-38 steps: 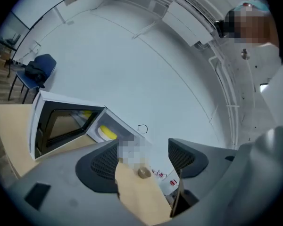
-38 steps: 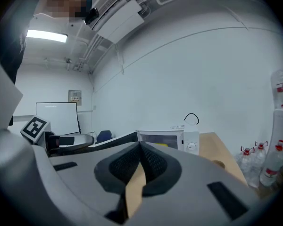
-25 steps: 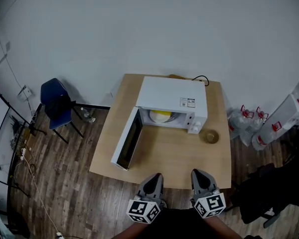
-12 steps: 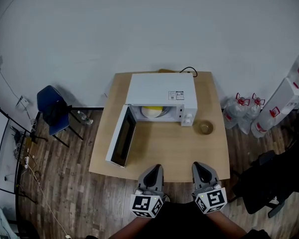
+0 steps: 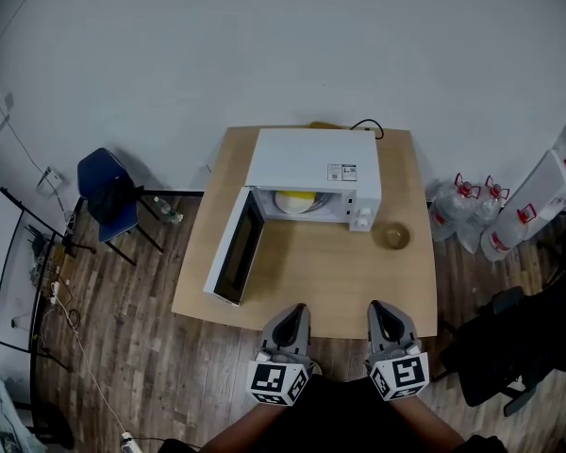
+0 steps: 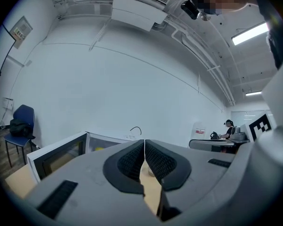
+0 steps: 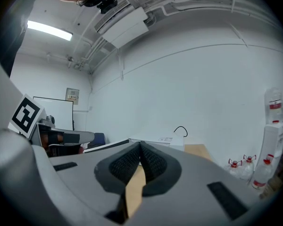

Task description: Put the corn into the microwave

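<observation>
The white microwave (image 5: 311,163) stands at the back of the wooden table (image 5: 330,272) with its door (image 5: 234,258) swung wide open to the left. Inside lies the yellow corn (image 5: 295,199) on a pale plate. My left gripper (image 5: 298,308) and right gripper (image 5: 377,306) hover side by side at the table's front edge, well short of the microwave. Both are shut with nothing between the pads. In the left gripper view the shut left gripper (image 6: 144,145) points at the open door (image 6: 56,157). The right gripper (image 7: 140,147) points past the microwave (image 7: 155,141).
A small round bowl (image 5: 394,235) sits on the table just right of the microwave. A blue chair (image 5: 107,196) stands on the floor to the left. Water bottles (image 5: 462,220) and a white dispenser (image 5: 547,206) stand to the right. A black cable (image 5: 368,125) trails behind the microwave.
Both grippers rose slightly and stayed shut at the table's front edge. The head view shifted, so the table sits a little differently in frame. The corn and door have not moved.
</observation>
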